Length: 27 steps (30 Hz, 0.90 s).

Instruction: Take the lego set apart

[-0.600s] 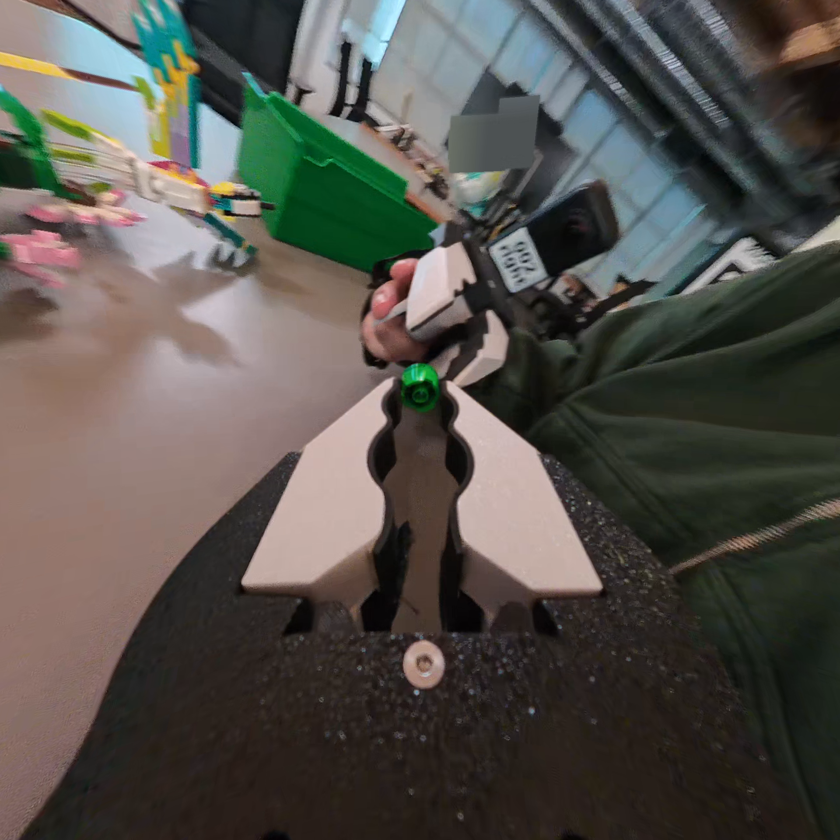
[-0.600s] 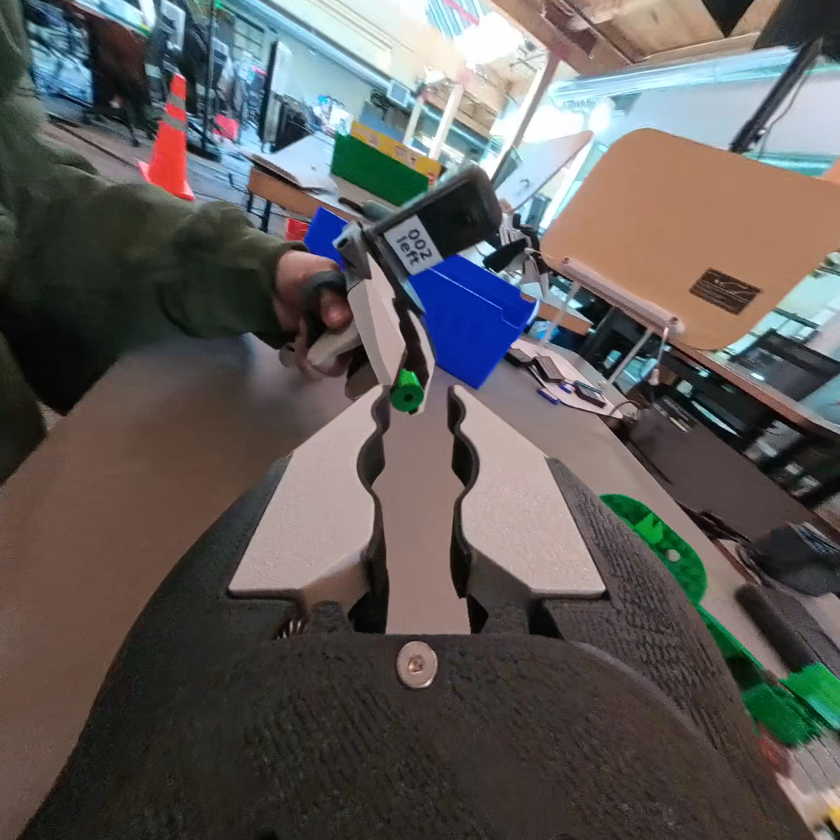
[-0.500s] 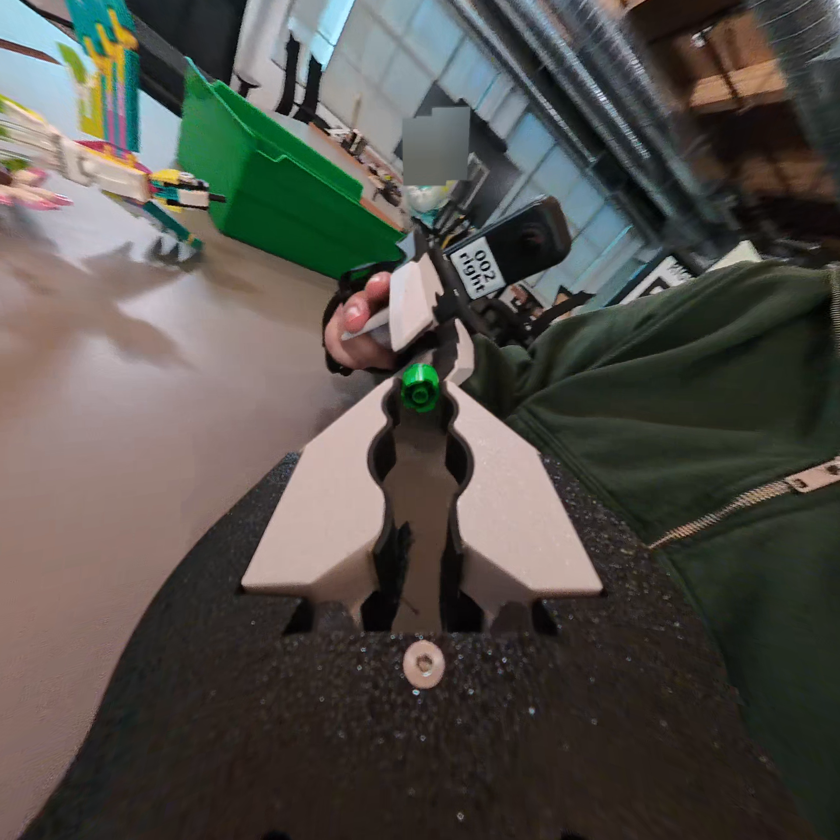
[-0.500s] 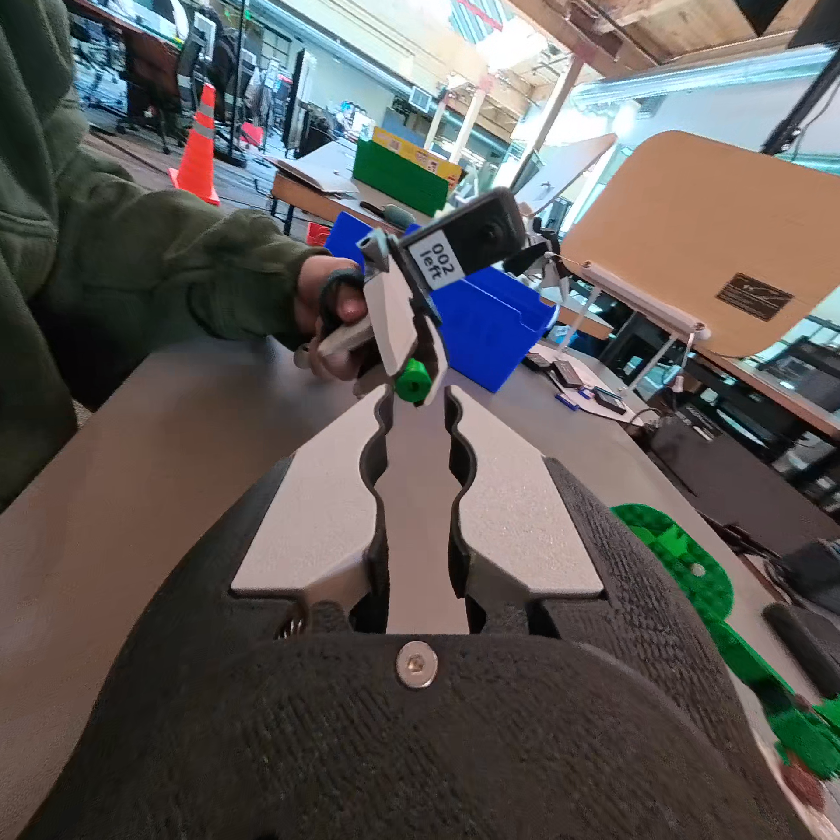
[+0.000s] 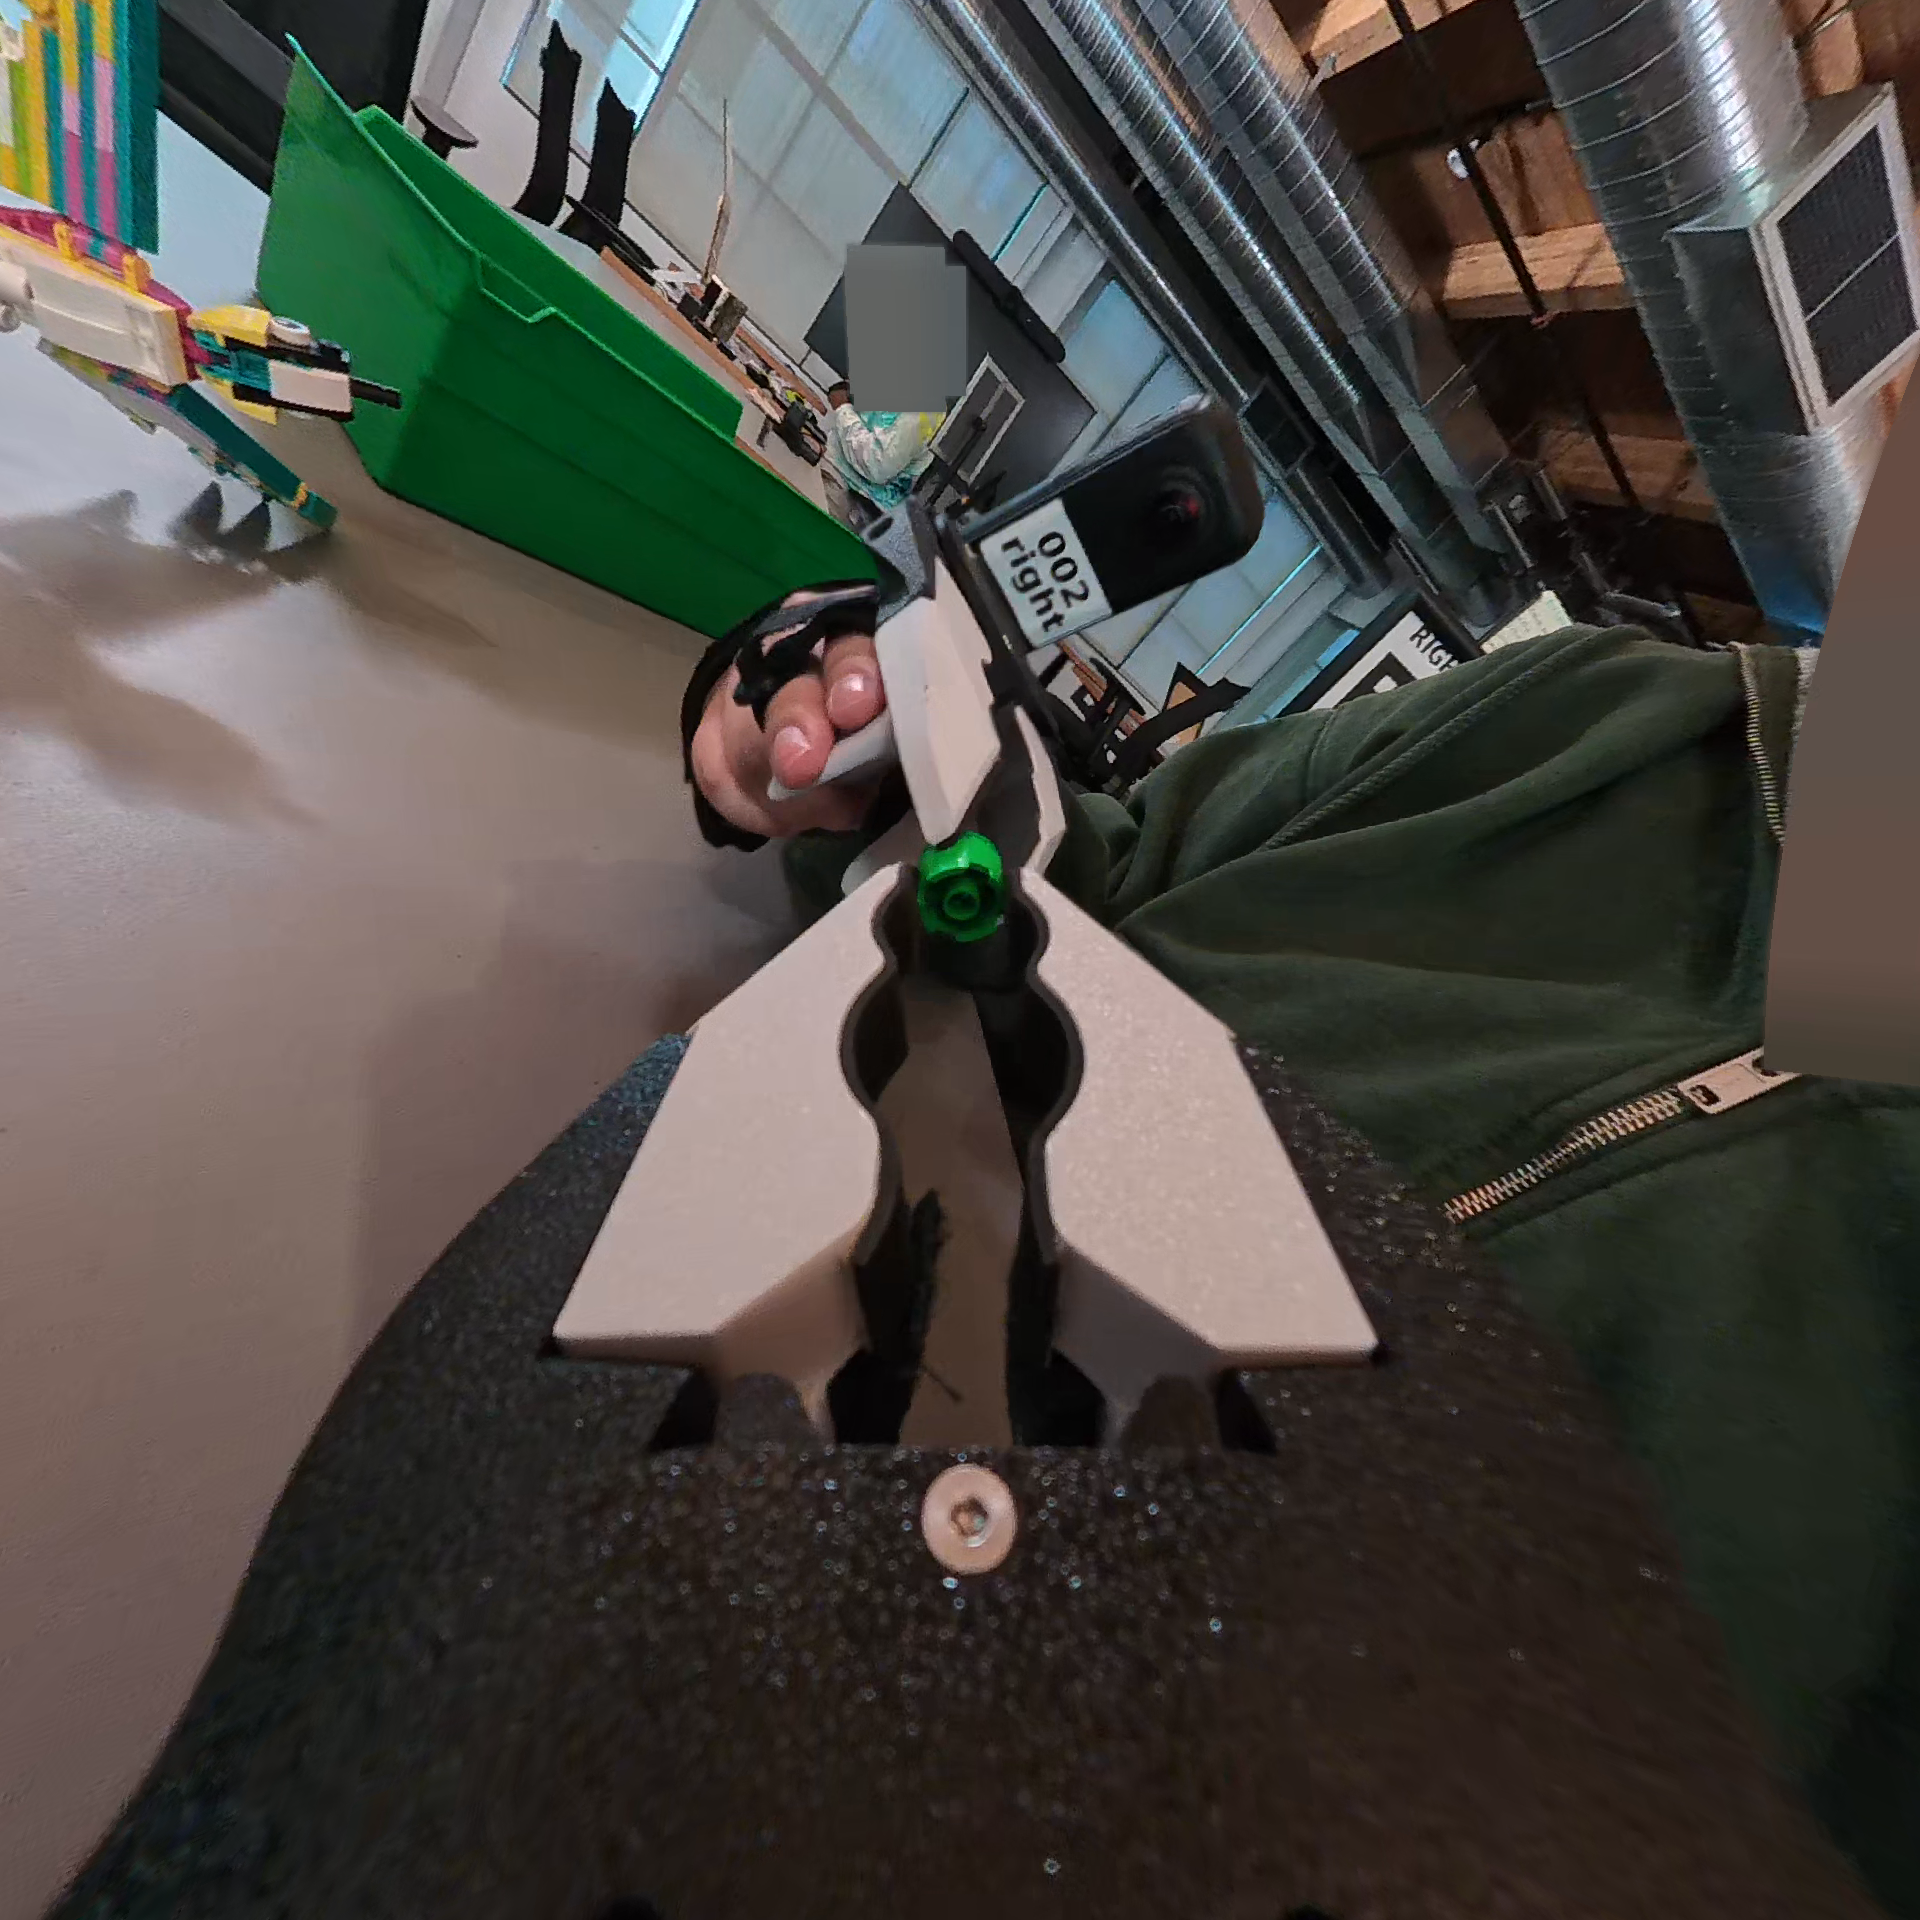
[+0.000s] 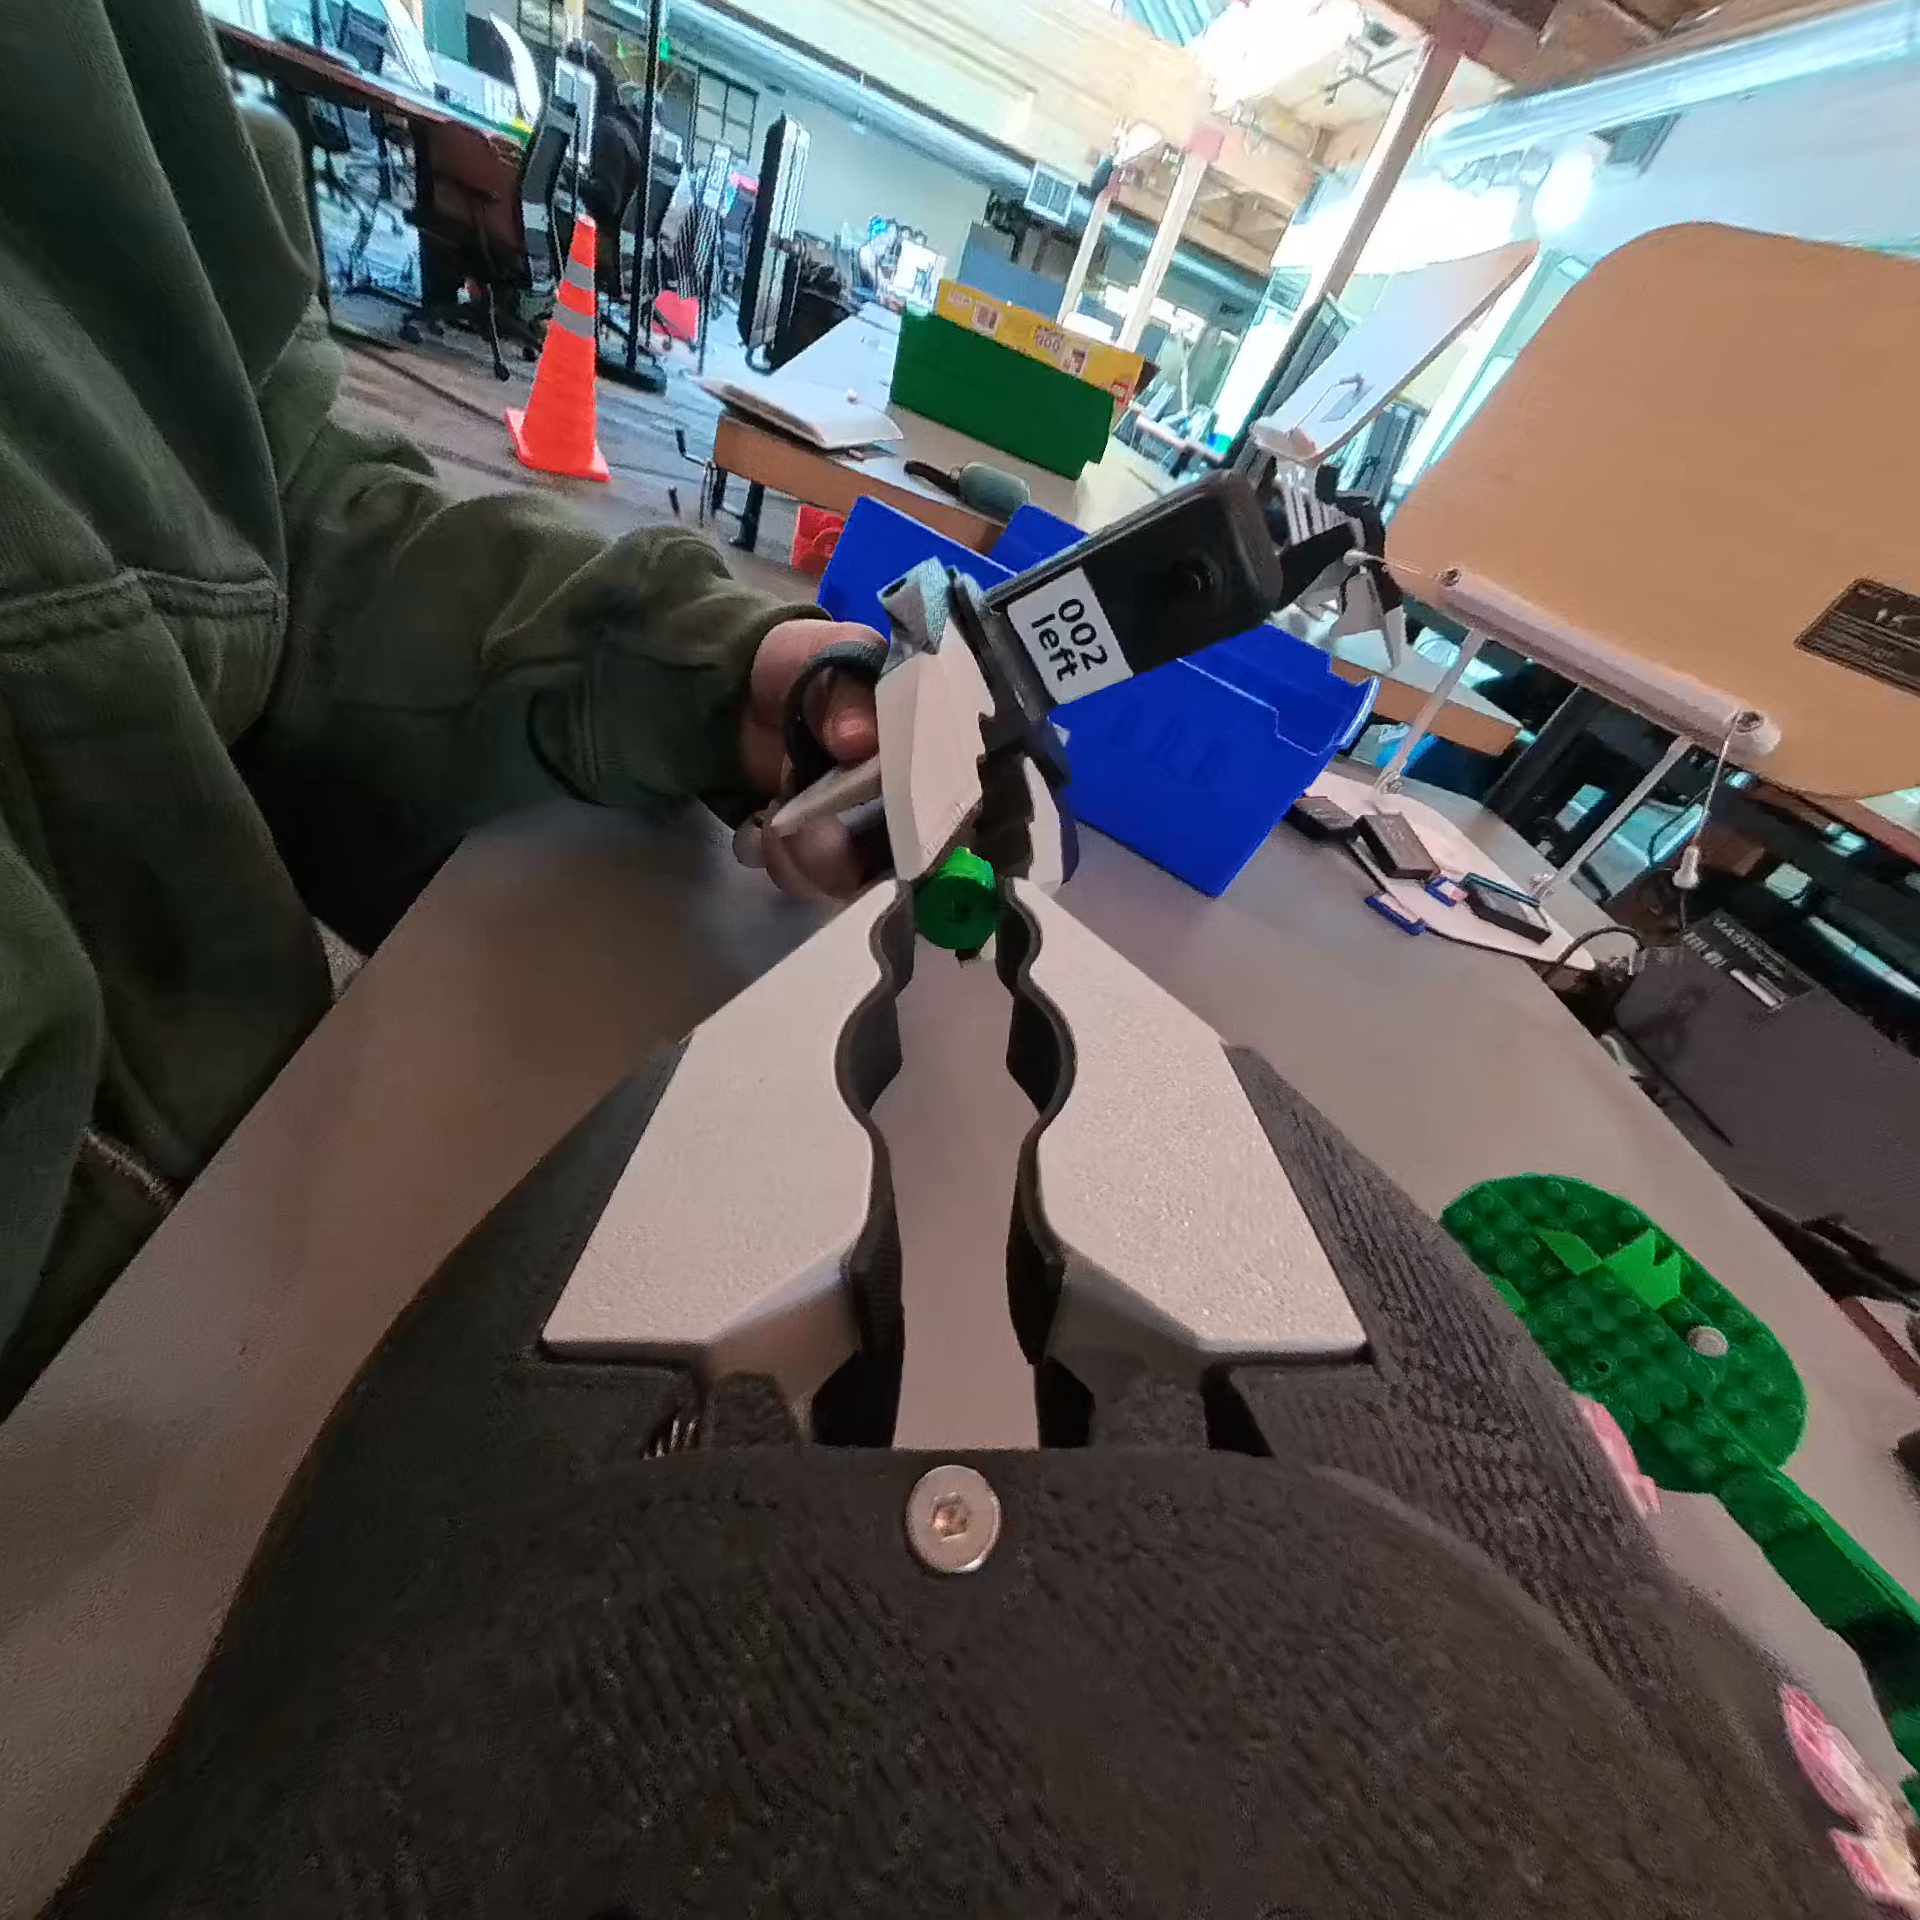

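Between both sets of tips, at 12 o'clock in each wrist view, the small green lego piece is pinched by left gripper and right gripper, jaws narrow on it: I'd twist and pull straight apart, grip firm, over the table.

In your left wrist view, the grey tabletop fills the left side, with a green bin standing on it at upper left. Behind it you see tall glazed windows, and ribbed metal ducts run across the upper right under timber ceiling beams. In your right wrist view, an orange traffic cone stands on the floor at upper left, a blue bin sits mid-frame, and a tan board leans at right.
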### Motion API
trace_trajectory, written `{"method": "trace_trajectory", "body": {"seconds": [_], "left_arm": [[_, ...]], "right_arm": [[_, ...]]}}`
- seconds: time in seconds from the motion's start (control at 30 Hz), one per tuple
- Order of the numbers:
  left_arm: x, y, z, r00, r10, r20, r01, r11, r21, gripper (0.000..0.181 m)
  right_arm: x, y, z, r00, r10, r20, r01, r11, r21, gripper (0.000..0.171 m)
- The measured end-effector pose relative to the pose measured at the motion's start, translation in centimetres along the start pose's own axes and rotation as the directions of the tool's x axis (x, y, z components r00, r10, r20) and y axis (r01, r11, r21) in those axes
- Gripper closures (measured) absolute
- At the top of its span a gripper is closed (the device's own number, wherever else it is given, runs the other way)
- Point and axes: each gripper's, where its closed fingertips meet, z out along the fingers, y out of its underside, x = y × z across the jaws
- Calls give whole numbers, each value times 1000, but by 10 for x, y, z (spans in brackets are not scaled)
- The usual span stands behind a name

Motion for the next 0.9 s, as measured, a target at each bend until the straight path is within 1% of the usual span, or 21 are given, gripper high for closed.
{"method": "trace_trajectory", "body": {"seconds": [0.13, 0.23, 0.27, 0.3, 0.33, 0.37, 0.4, 0.47, 0.5, 0.53, 0.57, 0.6, 0.67, 0.7, 0.77, 0.8, 0.83, 0.9], "left_arm": [[1, 8, 1, 998, 18, 62, -16, 999, -28, 167], [2, 17, -1, 998, -10, 64, 11, 1000, -19, 168], [6, 16, -9, 999, -15, 44, 15, 1000, 3, 167], [10, -1, -35, 999, -40, 32, 35, 990, 138, 167], [4, -15, -70, 994, -64, 90, 39, 967, 252, 168], [-7, -16, -97, 975, -71, 209, 8, 958, 287, 168], [-6, -15, -109, 963, -64, 261, -14, 958, 286, 167], [9, -19, -109, 957, -18, 290, -65, 960, 273, 167], [12, -25, -114, 932, 17, 362, -120, 957, 264, 167], [15, -36, -126, 886, 55, 460, -193, 946, 258, 167], [20, -50, -144, 818, 92, 568, -280, 926, 253, 167], [27, -66, -168, 725, 113, 679, -368, 897, 244, 167], [42, -95, -223, 505, 104, 857, -513, 835, 200, 167], [46, -104, -253, 373, 71, 925, -546, 823, 157, 167], [45, -113, -308, 128, 7, 992, -542, 838, 64, 166], [41, -113, -330, 35, -19, 999, -520, 854, 34, 167], [36, -112, -348, -27, -37, 999, -488, 872, 19, 167], [20, -104, -366, -80, -44, 996, -416, 909, 7, 166]], "right_arm": [[-8, 3, -3, 999, -5, 43, 6, 1000, -24, 158], [-15, 5, -1, 997, -9, 81, 12, 999, -41, 159], [-11, 6, -5, 998, -11, 61, 14, 999, -49, 159], [3, 5, -19, 1000, 1, -3, -1, 999, -39, 159], [20, 4, -40, 997, 33, -69, -34, 999, -18, 159], [30, 8, -56, 993, 54, -107, -56, 998, -21, 159], [32, 17, -61, 991, 60, -119, -66, 996, -52, 158], [30, 28, -50, 988, 113, -109, -121, 990, -66, 158], [33, 28, -42, 984, 138, -116, -145, 988, -54, 158], [39, 23, -33, 980, 151, -132, -157, 987, -37, 158], [47, 16, -21, 975, 167, -147, -170, 985, -8, 158], [57, 5, -5, 970, 189, -152, -188, 982, 25, 158], [79, -20, 40, 965, 220, -140, -212, 975, 69, 158], [91, -33, 68, 966, 216, -142, -207, 976, 73, 158], [113, -55, 131, 977, 157, -147, -151, 987, 53, 151], [121, -61, 163, 982, 122, -145, -118, 992, 35, 148], [126, -63, 195, 987, 97, -130, -97, 995, 7, 144], [133, -52, 251, 989, 106, -103, -115, 989, -89, 137]]}}
